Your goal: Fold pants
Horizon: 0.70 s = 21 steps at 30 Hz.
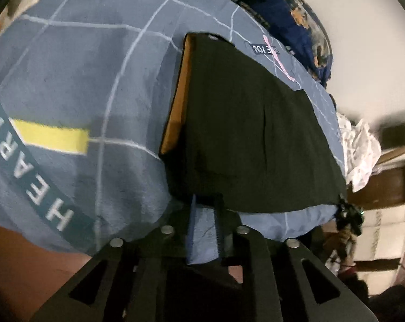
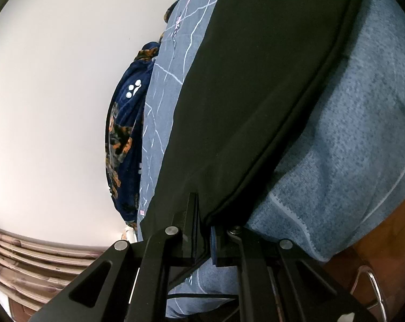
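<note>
My left claw (image 1: pixel 205 224) hangs over the near edge of the black pants (image 1: pixel 250 134), which lie folded flat on the blue-grey bedspread (image 1: pixel 68 67) of the bed; its jaws stand slightly apart with bedspread showing between them and nothing gripped. My right claw (image 2: pixel 205 230) is clamped on the pants (image 2: pixel 256 94) at a corner of the hemmed edge, the cloth pinched between the pads. To do this step well, I judge that the left claw should take the near edge through all its layers, level with the right, so that both corners rise together and the next fold lands square without dragging the bedspread up. An orange-brown lining strip (image 1: pixel 177 99) shows along the far-left side of the pants. Around the work: a dark blue patterned blanket (image 1: pixel 283 8) bunched against the wall, white crumpled cloth (image 1: pixel 360 150) beyond the bed's edge. Neither lies in the folding path.
</note>
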Available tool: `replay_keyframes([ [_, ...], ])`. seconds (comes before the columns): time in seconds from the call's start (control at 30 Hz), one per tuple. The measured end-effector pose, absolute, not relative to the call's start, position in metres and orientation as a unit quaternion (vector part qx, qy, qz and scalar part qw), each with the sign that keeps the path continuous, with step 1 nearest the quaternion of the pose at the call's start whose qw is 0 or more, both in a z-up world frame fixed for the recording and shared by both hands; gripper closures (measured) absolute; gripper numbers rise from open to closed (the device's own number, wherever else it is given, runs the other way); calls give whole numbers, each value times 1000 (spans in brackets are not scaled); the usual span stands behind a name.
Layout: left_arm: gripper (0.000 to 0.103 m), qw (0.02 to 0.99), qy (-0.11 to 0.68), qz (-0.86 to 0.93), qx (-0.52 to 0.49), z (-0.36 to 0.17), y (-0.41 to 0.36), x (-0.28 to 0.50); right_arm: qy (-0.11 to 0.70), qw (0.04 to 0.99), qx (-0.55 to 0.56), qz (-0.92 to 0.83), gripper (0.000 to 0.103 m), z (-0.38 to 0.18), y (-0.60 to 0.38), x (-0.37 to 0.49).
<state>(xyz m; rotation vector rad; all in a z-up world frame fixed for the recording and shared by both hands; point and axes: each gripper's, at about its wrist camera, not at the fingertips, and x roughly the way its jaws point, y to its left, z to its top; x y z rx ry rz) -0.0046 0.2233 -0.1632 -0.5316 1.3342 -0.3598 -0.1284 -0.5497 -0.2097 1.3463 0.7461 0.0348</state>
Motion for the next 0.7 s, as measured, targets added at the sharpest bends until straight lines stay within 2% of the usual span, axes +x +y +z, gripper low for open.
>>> replay_keyframes([
  [0.17, 85, 752, 579, -182, -257, -159, 215, -4, 338, 719, 607, 16, 94, -211, -550, -128],
  [0.37, 85, 744, 554, -163, -336, -158, 234, -5, 338, 718, 608, 17, 94, -212, -551, -129],
  [0.47, 70, 751, 556, -139, -329, -151, 243, -11, 336, 716, 611, 18, 94, -213, -551, -129],
  [0.5, 61, 750, 561, -133, -325, -152, 244, -12, 336, 716, 612, 18, 94, -213, -551, -129],
  [0.53, 58, 750, 562, -131, -322, -153, 245, -13, 336, 717, 611, 18, 94, -213, -551, -129],
  [0.7, 57, 748, 575, -116, -312, -165, 242, -8, 336, 716, 611, 19, 94, -213, -551, -130],
])
